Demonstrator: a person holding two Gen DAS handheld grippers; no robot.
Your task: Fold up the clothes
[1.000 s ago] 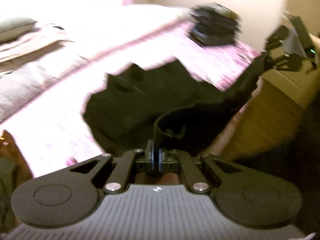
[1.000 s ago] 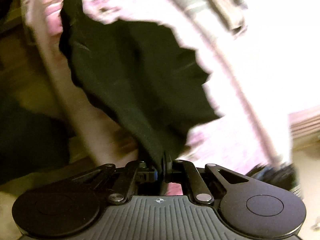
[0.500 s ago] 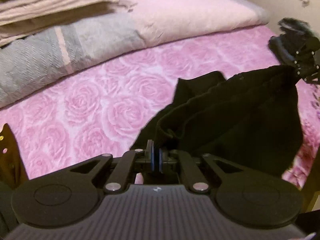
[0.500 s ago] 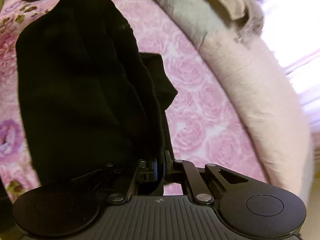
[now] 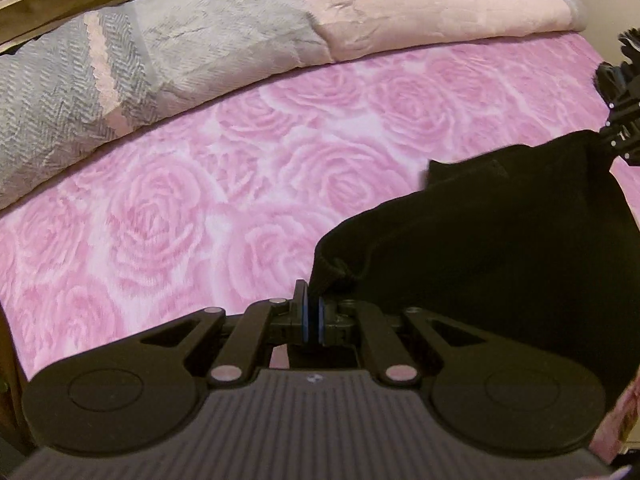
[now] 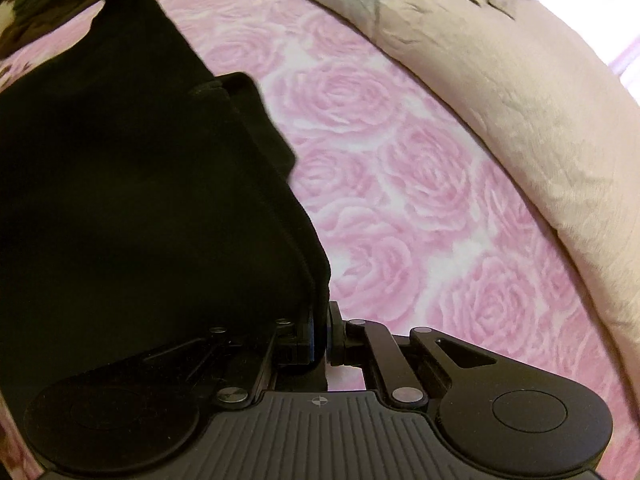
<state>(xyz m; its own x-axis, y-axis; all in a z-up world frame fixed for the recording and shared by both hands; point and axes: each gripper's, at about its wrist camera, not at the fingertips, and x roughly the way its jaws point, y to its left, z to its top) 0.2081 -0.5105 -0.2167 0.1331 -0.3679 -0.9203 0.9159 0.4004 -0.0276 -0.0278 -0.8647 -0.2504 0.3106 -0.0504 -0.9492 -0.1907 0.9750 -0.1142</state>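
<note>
A black garment point(image 5: 500, 248) hangs stretched between my two grippers above the pink rose-patterned bed point(image 5: 168, 216). My left gripper point(image 5: 311, 312) is shut on one corner of its edge. My right gripper point(image 6: 319, 328) is shut on the other corner, with the black garment point(image 6: 140, 200) draping to its left. The right gripper also shows at the far right of the left wrist view point(image 5: 618, 136), pinching the cloth. The garment's lower part is hidden behind its own folds.
A folded grey and pink blanket point(image 5: 120, 64) and a pale pink duvet point(image 5: 420, 12) lie along the far side of the bed; the duvet also shows in the right wrist view point(image 6: 520, 92). Dark clutter point(image 6: 36, 12) sits beyond the bed's corner.
Both grippers have carried the black garment from the bed's edge in over the bed and lower toward it. The garment now hangs spread between them. Both stay shut.
</note>
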